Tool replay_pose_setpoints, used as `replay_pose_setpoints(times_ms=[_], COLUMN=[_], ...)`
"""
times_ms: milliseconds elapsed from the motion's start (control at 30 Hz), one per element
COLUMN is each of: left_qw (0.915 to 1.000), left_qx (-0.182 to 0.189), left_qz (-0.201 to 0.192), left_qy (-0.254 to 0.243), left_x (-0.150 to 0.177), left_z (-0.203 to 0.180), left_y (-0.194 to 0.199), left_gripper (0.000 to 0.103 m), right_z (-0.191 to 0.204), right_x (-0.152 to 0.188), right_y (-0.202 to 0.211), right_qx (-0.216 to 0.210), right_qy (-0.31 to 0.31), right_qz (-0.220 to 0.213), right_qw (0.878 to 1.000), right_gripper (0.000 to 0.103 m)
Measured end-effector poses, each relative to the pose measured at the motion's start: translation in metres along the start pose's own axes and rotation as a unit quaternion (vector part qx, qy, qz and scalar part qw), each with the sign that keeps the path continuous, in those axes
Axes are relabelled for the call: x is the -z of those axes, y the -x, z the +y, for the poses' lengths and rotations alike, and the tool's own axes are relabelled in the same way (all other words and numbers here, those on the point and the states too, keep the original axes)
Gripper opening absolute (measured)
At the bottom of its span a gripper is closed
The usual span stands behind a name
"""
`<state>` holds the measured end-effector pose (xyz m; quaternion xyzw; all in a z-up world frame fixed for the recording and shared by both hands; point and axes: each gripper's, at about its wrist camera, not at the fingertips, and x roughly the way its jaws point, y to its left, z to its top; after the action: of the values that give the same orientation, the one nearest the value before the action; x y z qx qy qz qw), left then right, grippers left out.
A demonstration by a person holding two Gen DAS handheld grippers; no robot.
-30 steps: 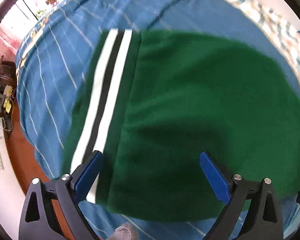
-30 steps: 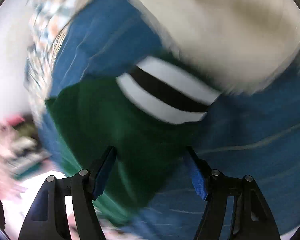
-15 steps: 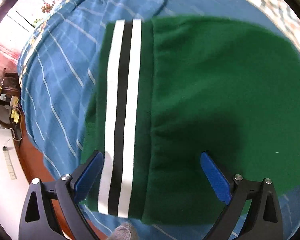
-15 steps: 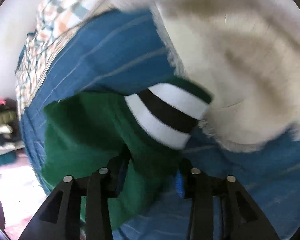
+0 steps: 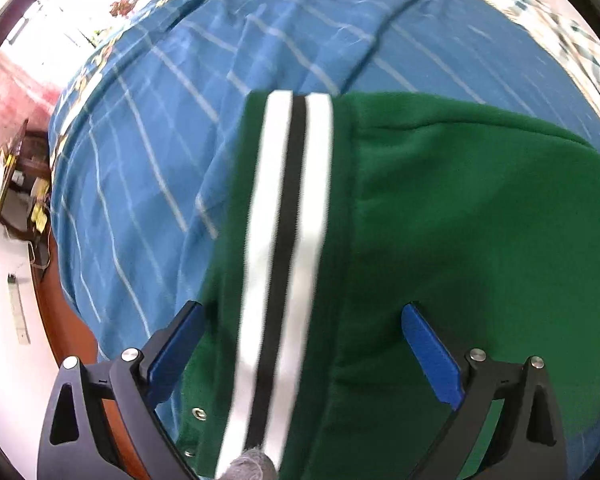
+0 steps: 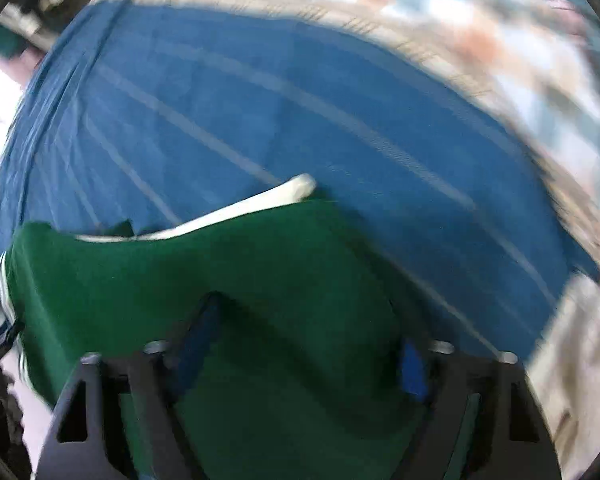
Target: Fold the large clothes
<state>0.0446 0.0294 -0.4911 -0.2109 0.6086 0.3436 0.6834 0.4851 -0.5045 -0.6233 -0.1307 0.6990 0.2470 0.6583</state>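
Observation:
A large green garment (image 5: 460, 220) with a white-black-white striped band (image 5: 288, 220) lies on a blue striped bedsheet (image 5: 160, 140). My left gripper (image 5: 300, 332) is open just above it, its blue fingers either side of the striped band near the garment's edge. In the right wrist view the green garment (image 6: 220, 280) fills the lower half, with a white strip (image 6: 260, 206) at its far edge. My right gripper (image 6: 304, 344) hangs open over the green cloth. That view is motion-blurred.
The blue bedsheet (image 6: 300, 100) covers the bed. A checked blanket (image 6: 500, 40) lies along the far right, also in the left wrist view (image 5: 560, 40). A cream fluffy garment (image 6: 580, 360) lies at the right. The bed's edge, brown floor (image 5: 60, 320) and furniture are at left.
My left gripper has moved closer over the striped band. My right gripper, shut on the green cloth half a second ago, has opened and swung away from the cream garment.

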Motion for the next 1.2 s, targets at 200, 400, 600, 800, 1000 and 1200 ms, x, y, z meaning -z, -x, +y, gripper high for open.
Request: replay_pose_setpoints(times_ms=[200, 400, 600, 800, 1000, 1200], left_qw=[0.9997, 0.9986, 0.9950, 0.9429, 0.8872, 0.9069], left_qx=[0.001, -0.005, 0.006, 0.181, 0.273, 0.213], left_qz=[0.010, 0.027, 0.042, 0.117, 0.086, 0.009], left_qy=[0.021, 0.045, 0.091, 0.253, 0.362, 0.364], left_x=[0.014, 0.024, 0.051, 0.110, 0.108, 0.061], left_z=[0.031, 0.050, 0.076, 0.101, 0.086, 0.094], left_y=[0.009, 0.005, 0.025, 0.008, -0.042, -0.038], left_gripper=[0.101, 0.101, 0.100, 0.100, 0.098, 0.040], right_z=[0.003, 0.001, 0.000, 0.015, 0.006, 0.022], right_x=[0.002, -0.021, -0.023, 0.026, 0.100, 0.145], right_y=[0.053, 0.022, 0.009, 0.072, 0.097, 0.066], right_qx=[-0.027, -0.003, 0.019, 0.042, 0.006, -0.058], right_qy=[-0.046, -0.078, -0.103, -0.097, -0.151, -0.191], right_qz=[-0.117, -0.109, -0.068, -0.116, -0.107, -0.073], right_qw=[0.992, 0.991, 0.992, 0.988, 0.983, 0.977], right_gripper=[0.006, 0.006, 0.022, 0.076, 0.076, 0.076])
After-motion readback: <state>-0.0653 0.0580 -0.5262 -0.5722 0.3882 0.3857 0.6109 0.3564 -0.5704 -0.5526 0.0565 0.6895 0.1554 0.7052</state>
